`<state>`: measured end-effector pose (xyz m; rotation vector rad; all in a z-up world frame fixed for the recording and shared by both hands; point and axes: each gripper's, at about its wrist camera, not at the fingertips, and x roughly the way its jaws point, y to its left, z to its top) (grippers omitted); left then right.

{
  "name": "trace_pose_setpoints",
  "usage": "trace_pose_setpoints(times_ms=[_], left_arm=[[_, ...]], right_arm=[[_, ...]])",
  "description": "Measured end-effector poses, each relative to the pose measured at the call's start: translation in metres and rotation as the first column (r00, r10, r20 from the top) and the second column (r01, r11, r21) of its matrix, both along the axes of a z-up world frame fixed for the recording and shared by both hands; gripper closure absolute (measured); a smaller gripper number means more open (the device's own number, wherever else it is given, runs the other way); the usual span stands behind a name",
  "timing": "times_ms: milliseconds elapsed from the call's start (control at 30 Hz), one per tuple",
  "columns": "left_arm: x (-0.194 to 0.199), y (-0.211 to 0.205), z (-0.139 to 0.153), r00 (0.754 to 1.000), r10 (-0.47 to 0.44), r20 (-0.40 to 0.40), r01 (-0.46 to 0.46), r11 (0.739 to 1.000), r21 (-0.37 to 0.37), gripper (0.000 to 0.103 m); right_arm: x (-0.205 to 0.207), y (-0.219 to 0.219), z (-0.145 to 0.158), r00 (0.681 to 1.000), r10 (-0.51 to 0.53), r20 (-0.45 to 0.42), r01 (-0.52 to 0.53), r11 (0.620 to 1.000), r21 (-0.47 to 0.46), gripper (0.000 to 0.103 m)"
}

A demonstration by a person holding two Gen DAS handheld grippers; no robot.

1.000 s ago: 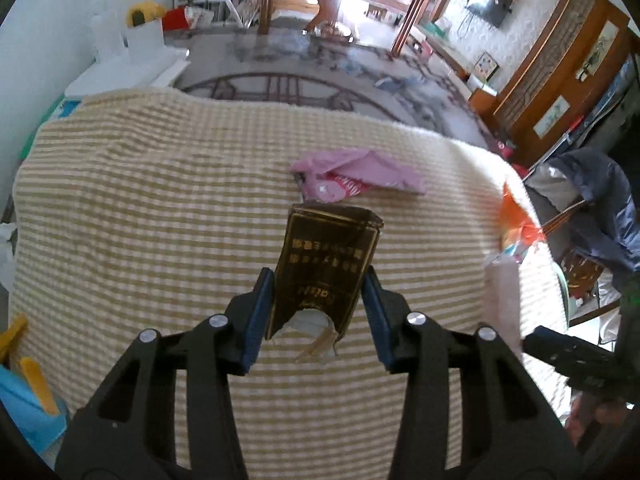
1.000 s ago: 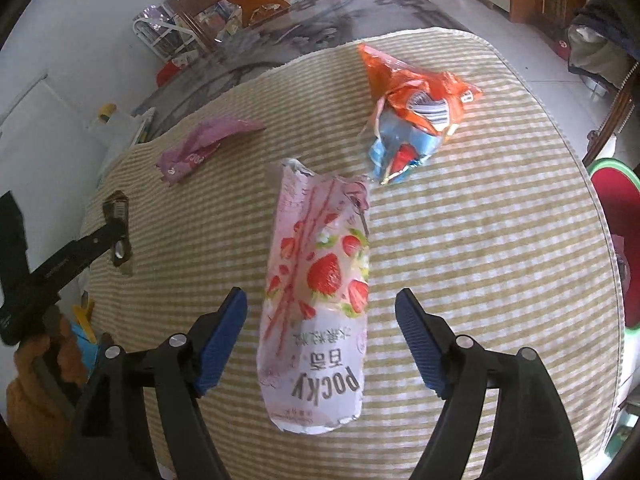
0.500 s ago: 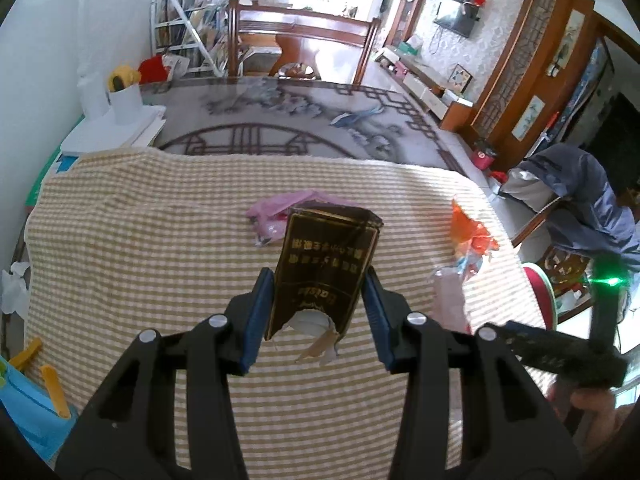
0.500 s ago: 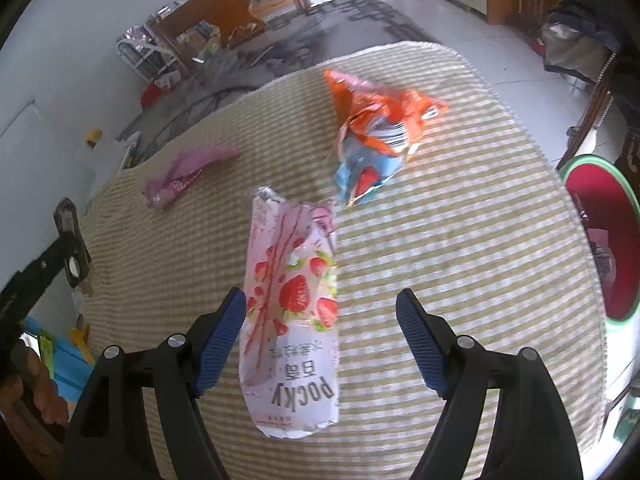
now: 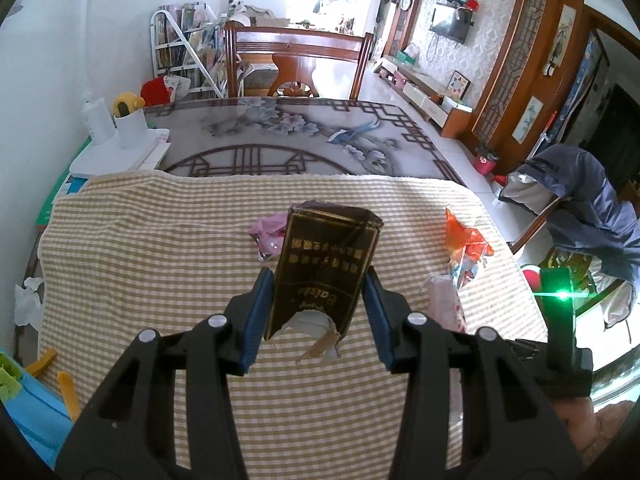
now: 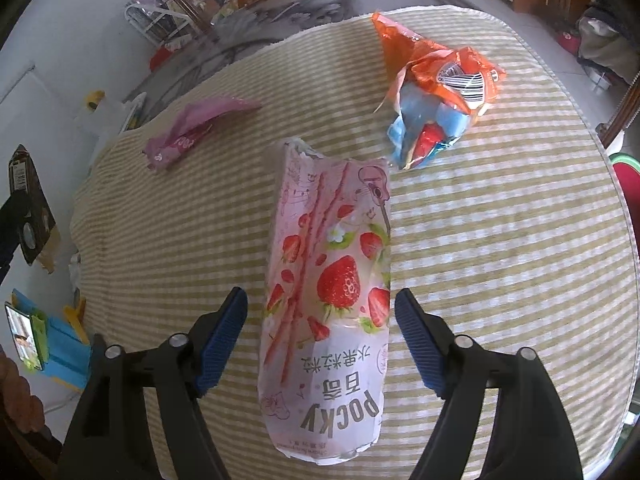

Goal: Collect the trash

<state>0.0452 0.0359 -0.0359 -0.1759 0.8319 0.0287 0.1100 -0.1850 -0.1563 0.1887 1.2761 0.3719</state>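
Left wrist view: the left gripper (image 5: 318, 312) has its jaws pinched on a torn dark box (image 5: 322, 268), held above the checked table (image 5: 160, 240); its ripped lower edge could give way or slide out if tilted. Rightward, the right gripper (image 6: 320, 336) hovers with jaws wide, straddling the Pocky wrapper (image 6: 326, 288), which lies flat between them; thin film may crumple or escape when pinched.

Left tongs (image 5: 318, 312) lifted dark box (image 5: 326, 268) higher above cloth (image 5: 160, 248).
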Motion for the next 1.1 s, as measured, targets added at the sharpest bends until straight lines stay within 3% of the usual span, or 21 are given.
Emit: trace_pose_setpoints(times_ms=[400, 600, 700, 900, 933, 967, 1100], left_arm=[[-0.002, -0.005, -0.004, 1.000, -0.012, -0.007, 0.012, 1.000, 0.020, 0.059], [-0.003, -0.006, -0.004, 1.000, -0.013, -0.008, 0.014, 1.000, 0.023, 0.059], [-0.003, -0.007, -0.005, 1.000, -0.016, -0.009, 0.017, 1.000, 0.022, 0.059], [-0.004, -0.009, -0.005, 1.000, -0.021, -0.013, 0.021, 1.000, 0.020, 0.059], [-0.005, -0.009, -0.006, 1.000, -0.021, -0.013, 0.021, 1.000, 0.019, 0.059], [-0.005, -0.009, -0.006, 1.000, -0.020, -0.013, 0.020, 1.000, 0.019, 0.059], [-0.005, -0.007, -0.006, 1.000, -0.018, -0.013, 0.018, 1.000, 0.015, 0.059]], right_arm=[[-0.001, -0.008, 0.004, 1.000, -0.028, 0.010, 0.028, 0.999, 0.016, 0.041], [-0.003, -0.008, 0.001, 1.000, -0.024, -0.001, 0.024, 1.000, 0.015, 0.035], [-0.006, -0.003, 0.001, 1.000, 0.009, 0.004, -0.009, 1.000, -0.003, 0.045], [-0.013, 0.000, 0.007, 1.000, 0.027, 0.014, -0.027, 0.999, 0.024, 0.048], [-0.014, -0.001, 0.010, 1.000, 0.023, 0.017, -0.024, 0.999, 0.037, 0.051], [-0.015, -0.003, 0.012, 1.000, 0.019, 0.018, -0.020, 0.999, 0.050, 0.060], [-0.018, -0.010, 0.028, 0.999, -0.001, 0.042, -0.003, 0.996, 0.088, 0.061]])
